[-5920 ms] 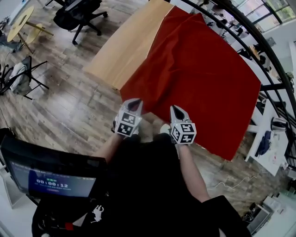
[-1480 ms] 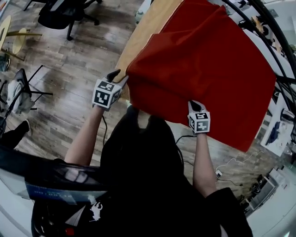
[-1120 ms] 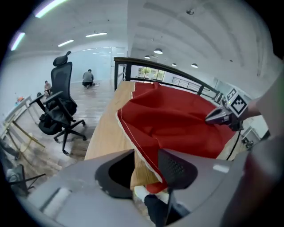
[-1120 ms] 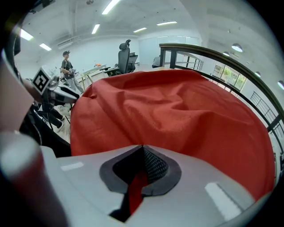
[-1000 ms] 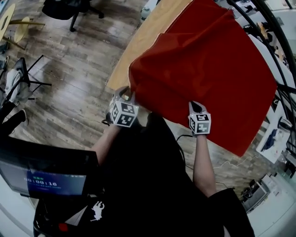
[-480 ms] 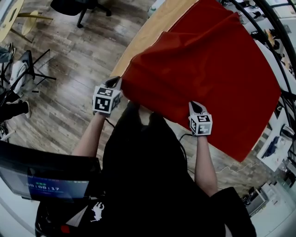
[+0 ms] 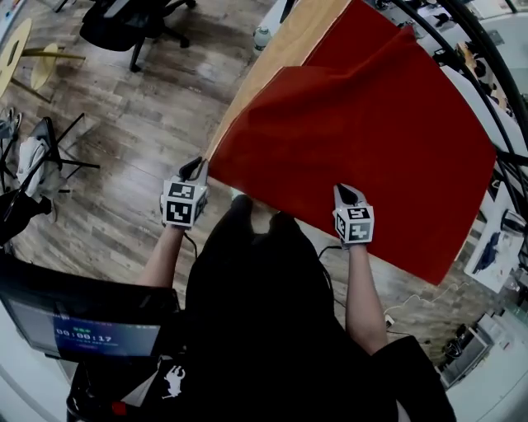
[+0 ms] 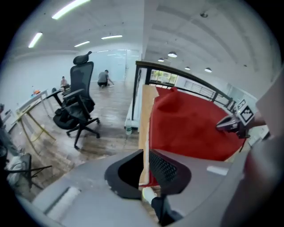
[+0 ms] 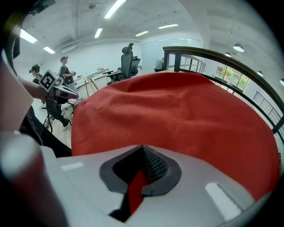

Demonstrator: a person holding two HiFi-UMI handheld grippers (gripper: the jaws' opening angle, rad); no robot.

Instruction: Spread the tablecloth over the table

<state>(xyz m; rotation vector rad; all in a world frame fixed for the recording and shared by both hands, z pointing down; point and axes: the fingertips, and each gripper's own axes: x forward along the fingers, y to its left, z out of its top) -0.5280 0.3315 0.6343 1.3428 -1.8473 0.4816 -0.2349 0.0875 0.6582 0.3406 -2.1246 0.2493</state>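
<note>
The left claw (image 7: 195, 166) has just been opening: its jaws stand a little apart, gripping nothing. Through the slit between them the left gripper view shows only the edge of the worktop (image 7: 276, 51) and a bit of red beyond. This claw hangs just beside the near left corner of the tablecloth (image 7: 371, 140). The right claw (image 7: 342, 192) is clenched on the cloth's near edge, and a red strip shows pinched between its jaws in the right gripper view. The red cloth lies over most of the wooden worktop, leaving a bare strip along the left side. Its near left part rises in a loose fold above the surface, and its right side hangs down past the worktop's edge. An office chair (image 7: 132, 25) stands well apart on the wooden floor (image 7: 124, 132) to the left.
</note>
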